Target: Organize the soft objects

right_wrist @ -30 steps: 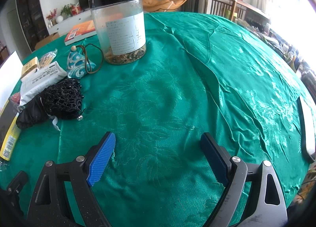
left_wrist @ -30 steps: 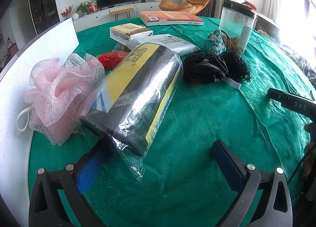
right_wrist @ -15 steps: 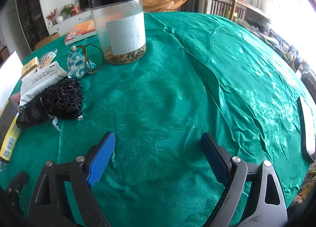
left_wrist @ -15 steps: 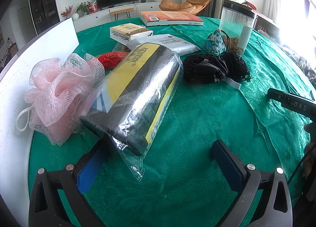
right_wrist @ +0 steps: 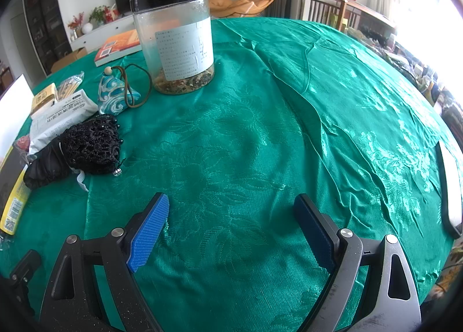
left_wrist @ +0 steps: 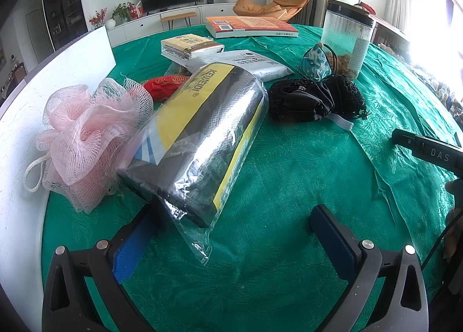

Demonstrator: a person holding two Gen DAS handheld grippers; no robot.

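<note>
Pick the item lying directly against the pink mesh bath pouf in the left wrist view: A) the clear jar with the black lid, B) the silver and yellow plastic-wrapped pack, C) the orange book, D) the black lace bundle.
B: the silver and yellow plastic-wrapped pack presses against the pink mesh bath pouf, while the other three lie farther back on the green tablecloth.

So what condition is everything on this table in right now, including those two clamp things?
Left gripper: open, holding nothing.
Right gripper: open, holding nothing.
Silver and yellow package: sealed in clear plastic, lying flat.
Pink mesh sponge: bunched, touching the package.
Jar: upright, lid on.
Book: closed.
</note>
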